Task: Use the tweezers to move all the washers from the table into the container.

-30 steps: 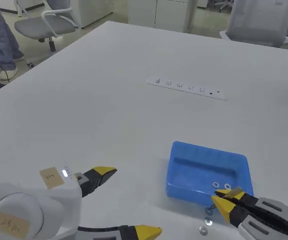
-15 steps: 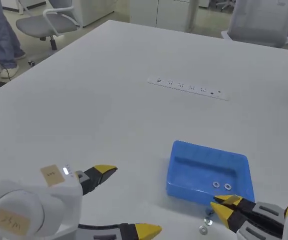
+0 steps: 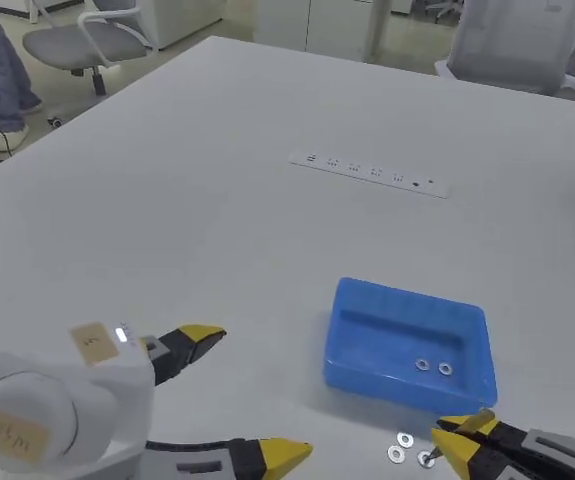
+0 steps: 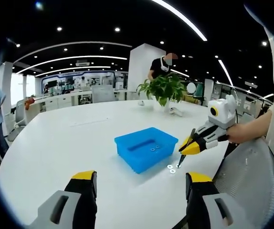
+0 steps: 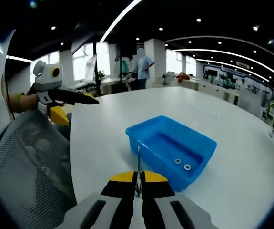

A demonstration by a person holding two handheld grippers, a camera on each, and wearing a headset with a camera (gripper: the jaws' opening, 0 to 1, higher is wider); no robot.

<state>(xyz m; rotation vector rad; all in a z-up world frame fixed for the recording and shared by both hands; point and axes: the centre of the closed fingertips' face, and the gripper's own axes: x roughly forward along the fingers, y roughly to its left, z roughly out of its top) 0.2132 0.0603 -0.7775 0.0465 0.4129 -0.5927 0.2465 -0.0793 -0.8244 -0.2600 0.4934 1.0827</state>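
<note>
Right hand-held gripper (image 5: 137,180): jaws squeezed almost together on the tweezers (image 5: 138,162), low at the near right of the tabletop (image 3: 217,220). The tight pinch looks meant to keep the thin tool steady.
Tweezers: a slim dark pair poking forward past the yellow jaw tips and slanting down. The tip is just beside the loose washers (image 3: 404,439), apparently lining up a pick; whether it touches one I cannot tell.
Washers on the tabletop: three small flat silver rings, each with a hole, clustered just on the near side of the container (image 3: 387,385).
Container: a shallow blue rectangular tray, right of centre. Two more washers lie on its floor toward the near right corner, so the job looks partly done.
Left hand-held gripper (image 3: 239,396): jaws spread wide, holding nothing, at the near left, well apart from the container; likely kept out of the way.
</note>
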